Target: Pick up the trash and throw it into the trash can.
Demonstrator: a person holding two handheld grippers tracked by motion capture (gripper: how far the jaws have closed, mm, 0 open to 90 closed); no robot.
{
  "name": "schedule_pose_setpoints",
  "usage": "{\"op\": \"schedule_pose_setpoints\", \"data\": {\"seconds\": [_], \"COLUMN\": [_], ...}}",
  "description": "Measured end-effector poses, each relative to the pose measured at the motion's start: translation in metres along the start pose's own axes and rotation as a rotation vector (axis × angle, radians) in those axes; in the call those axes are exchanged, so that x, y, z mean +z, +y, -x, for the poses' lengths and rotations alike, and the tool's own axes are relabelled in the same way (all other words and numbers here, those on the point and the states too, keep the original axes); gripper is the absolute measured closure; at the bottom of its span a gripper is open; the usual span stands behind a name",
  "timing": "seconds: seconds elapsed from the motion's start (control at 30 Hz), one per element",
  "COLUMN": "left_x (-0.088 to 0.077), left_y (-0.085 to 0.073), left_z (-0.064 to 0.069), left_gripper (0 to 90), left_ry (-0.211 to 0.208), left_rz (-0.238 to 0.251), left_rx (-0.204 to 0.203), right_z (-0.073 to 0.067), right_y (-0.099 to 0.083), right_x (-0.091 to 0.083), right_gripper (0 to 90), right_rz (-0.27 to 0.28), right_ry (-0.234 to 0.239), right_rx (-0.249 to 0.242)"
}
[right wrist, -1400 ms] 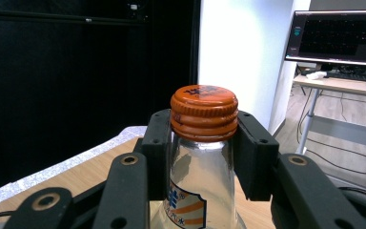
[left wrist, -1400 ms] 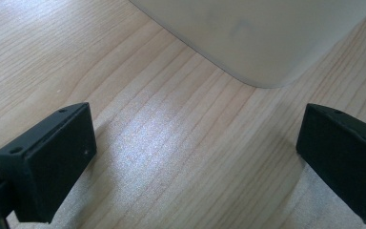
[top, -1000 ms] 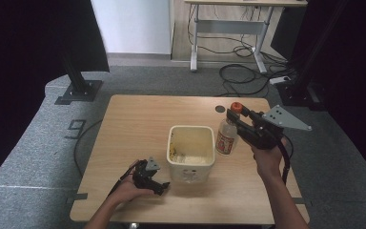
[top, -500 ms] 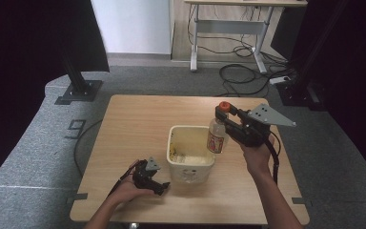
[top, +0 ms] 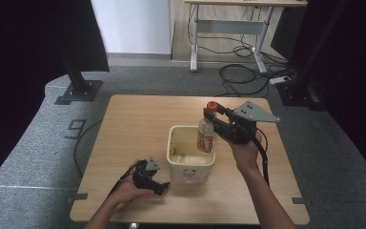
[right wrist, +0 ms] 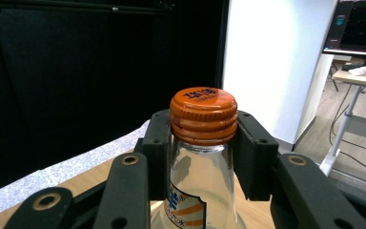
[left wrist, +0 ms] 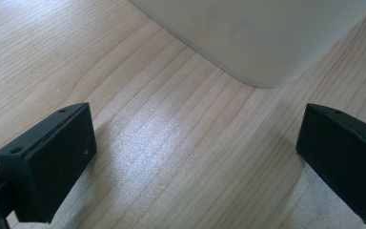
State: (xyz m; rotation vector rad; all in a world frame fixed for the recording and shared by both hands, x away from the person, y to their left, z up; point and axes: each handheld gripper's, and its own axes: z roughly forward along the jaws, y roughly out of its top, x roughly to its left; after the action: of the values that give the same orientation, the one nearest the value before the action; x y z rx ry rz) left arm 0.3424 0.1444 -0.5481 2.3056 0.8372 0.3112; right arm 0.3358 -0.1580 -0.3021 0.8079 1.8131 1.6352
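A clear glass bottle (top: 206, 136) with an orange cap (top: 212, 106) and a red label hangs upright over the right rim of the cream plastic tub (top: 191, 161). My right gripper (top: 215, 119) is shut on its neck just under the cap. In the right gripper view both black jaws press on the bottle (right wrist: 201, 183) below the orange cap (right wrist: 203, 114). My left gripper (top: 158, 186) rests on the table beside the tub's front left corner. Its jaws stand open, with bare wood between them and the tub wall (left wrist: 262, 33) just ahead.
The wooden table (top: 138, 124) carries the tub near its middle. Inside the tub lie pale crumbs (top: 186, 156). A desk frame (top: 228, 33) and loose cables (top: 248, 76) are on the floor beyond the table's far edge.
My right gripper has carried the bottle leftwards, from beside the tub's right side to over its right rim. The left hand has stayed put.
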Motion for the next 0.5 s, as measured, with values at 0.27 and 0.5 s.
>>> {"op": "schedule_pose_setpoints", "data": {"seconds": [0.27,0.5], "left_x": [0.000,0.000], "left_y": [0.000,0.000], "left_z": [0.000,0.000], "left_gripper": [0.0,0.0], "left_ry": [0.001,0.001], "left_rz": [0.000,0.000], "left_rx": [0.000,0.000], "right_z": [-0.006,-0.009], "right_y": [-0.004,-0.008], "right_x": [0.011,0.019], "right_gripper": [61.9,62.0], "right_rz": [-0.021,-0.045], "right_ry": [0.014,0.018], "right_rx": [-0.012,-0.026]}}
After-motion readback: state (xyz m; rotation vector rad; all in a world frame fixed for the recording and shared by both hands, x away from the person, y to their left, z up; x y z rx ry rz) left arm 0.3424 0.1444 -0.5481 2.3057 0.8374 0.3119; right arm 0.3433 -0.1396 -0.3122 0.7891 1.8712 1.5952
